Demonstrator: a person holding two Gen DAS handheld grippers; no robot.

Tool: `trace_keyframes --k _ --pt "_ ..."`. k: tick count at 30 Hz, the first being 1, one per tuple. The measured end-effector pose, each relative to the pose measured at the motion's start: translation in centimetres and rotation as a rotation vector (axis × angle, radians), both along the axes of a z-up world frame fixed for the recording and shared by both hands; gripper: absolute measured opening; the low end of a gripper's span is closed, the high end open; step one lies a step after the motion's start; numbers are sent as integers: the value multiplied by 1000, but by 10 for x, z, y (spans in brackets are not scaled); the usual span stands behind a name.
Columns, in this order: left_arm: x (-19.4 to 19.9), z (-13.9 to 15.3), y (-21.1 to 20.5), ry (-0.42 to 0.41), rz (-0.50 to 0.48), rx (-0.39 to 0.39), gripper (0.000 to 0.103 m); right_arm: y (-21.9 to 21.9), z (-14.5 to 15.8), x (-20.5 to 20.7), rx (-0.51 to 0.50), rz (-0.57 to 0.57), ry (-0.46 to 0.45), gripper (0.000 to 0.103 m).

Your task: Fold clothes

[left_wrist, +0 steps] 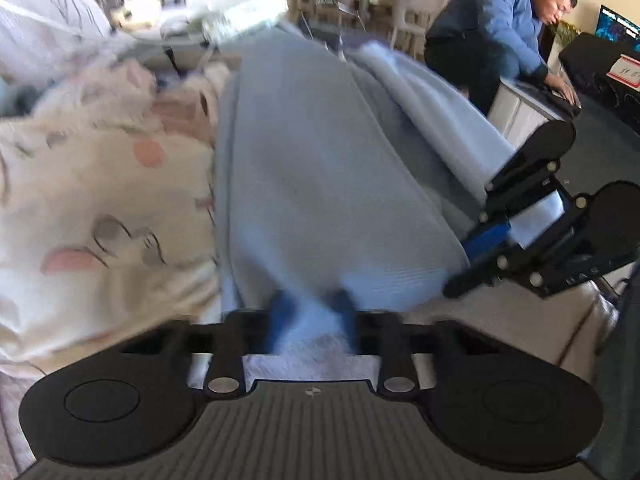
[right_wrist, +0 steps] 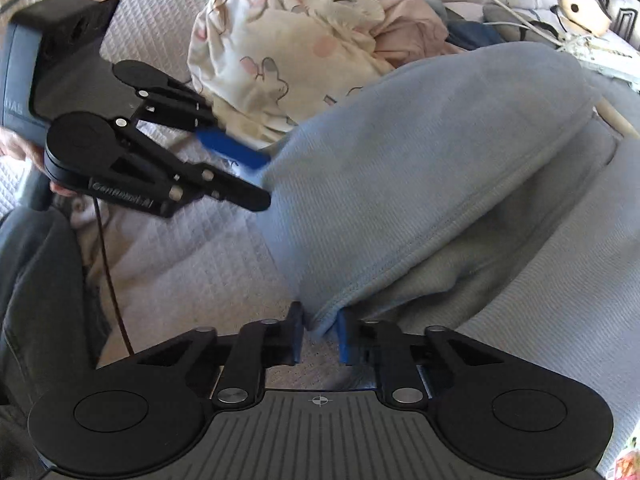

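A light blue garment (left_wrist: 320, 184) lies stretched along a white quilted bed (right_wrist: 192, 264); it also shows in the right wrist view (right_wrist: 420, 168). My left gripper (left_wrist: 312, 312) is shut on the garment's near edge, its blue pads blurred by motion. My right gripper (right_wrist: 322, 328) is shut on the garment's hemmed corner and lifts a fold of it. Each gripper shows in the other's view: the right one (left_wrist: 460, 268) at the garment's right edge, the left one (right_wrist: 260, 176) at its left edge.
A cream bundle with pink and grey prints (left_wrist: 92, 200) lies left of the garment, also in the right wrist view (right_wrist: 280, 52). A man in a blue jacket (left_wrist: 500, 20) bends over a box beyond the bed. Cables (right_wrist: 516, 12) lie near the headboard.
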State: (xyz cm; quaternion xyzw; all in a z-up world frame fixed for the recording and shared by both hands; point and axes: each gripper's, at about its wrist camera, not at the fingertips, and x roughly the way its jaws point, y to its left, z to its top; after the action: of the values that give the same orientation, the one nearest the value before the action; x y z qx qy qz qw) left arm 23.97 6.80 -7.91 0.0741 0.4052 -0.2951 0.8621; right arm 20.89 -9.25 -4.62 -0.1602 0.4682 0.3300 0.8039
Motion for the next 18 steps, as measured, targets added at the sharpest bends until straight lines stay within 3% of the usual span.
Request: trace_keyframes --k 4,7,9,11,12,13,14,16,18 --pt "-10 4 6 143 -51 10 2 -3 12 -8 20 20 30 8" --pt "-25 13 7 139 -68 87 3 -3 21 -15 36 36 53 8" --pt "-29 23 18 92 -6 35 5 -3 27 -20 46 47 68 8" --pt "-34 32 28 33 40 -29 28 -3 32 -26 56 59 82 8" --pt "-38 34 29 -15 38 -38 54 -2 32 -30 52 70 84 7" --pt "-41 35 30 -64 34 -42 60 1 28 -32 36 75 85 0" --pt "-43 34 27 -107 15 -13 61 4 25 -34 21 80 85 0" --pt "-42 25 15 -126 -28 100 61 10 18 -39 -10 89 86 0" --pt "-36 15 9 -123 -50 150 61 11 17 -39 -18 69 75 0"
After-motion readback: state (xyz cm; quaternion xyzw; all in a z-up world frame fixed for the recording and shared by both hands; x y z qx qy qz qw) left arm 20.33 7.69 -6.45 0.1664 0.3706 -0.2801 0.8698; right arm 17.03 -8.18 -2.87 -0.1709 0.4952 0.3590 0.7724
